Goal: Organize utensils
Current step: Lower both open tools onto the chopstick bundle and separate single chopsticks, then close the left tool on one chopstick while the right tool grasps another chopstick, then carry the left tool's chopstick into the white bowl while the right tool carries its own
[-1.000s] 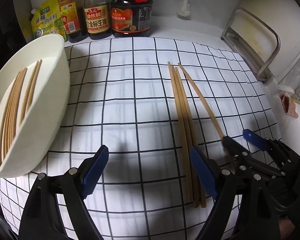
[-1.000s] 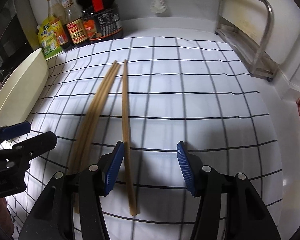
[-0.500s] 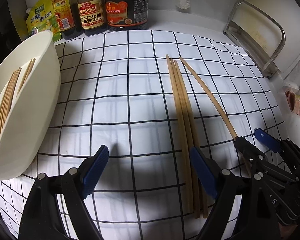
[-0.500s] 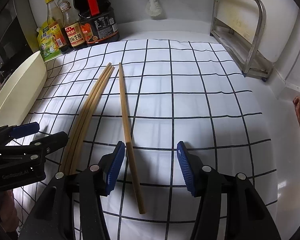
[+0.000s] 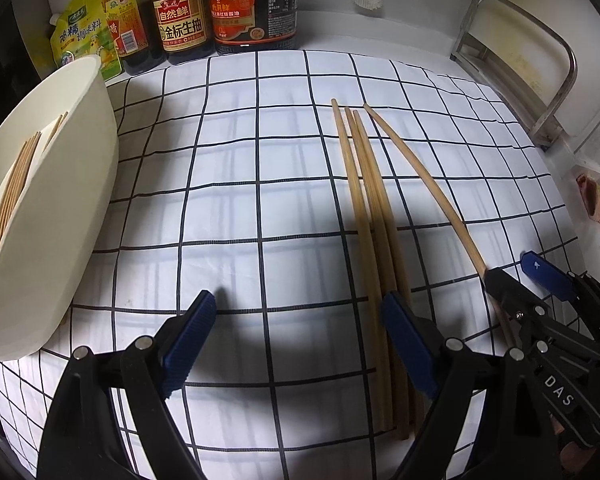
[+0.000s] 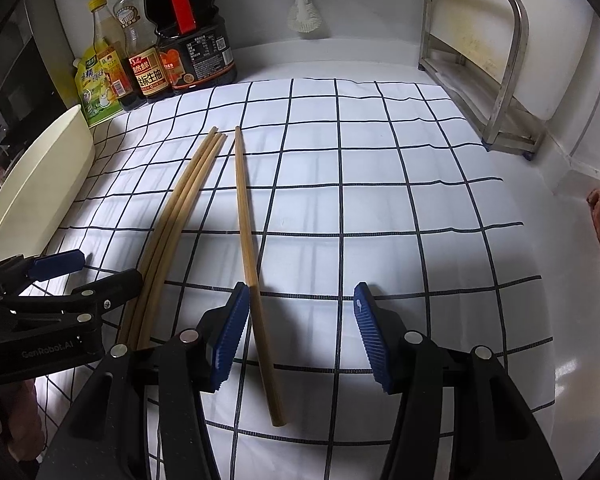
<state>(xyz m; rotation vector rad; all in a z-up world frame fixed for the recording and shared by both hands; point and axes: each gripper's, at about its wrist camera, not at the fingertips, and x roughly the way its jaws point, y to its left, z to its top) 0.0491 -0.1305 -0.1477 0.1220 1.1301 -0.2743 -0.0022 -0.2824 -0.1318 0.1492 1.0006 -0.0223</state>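
Both grippers open: L gripper point(image 5: 296, 344) beside 3 chopsticks point(image 5: 370, 240), R gripper point(image 6: 298, 336) over single chopstick point(image 6: 248, 240), all lengthwise toward bottles point(image 6: 156, 56).

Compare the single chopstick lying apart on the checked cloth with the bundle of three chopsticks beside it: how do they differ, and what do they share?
The single chopstick lies alone; the bundle of three lies pressed side by side.
The single chopstick runs between the right gripper's open fingers, close by one pad; the bundle passes outside them, by the left gripper.
Their far tips sit close, but the near ends spread apart.
Both are light wooden sticks lying flat on the checked cloth.
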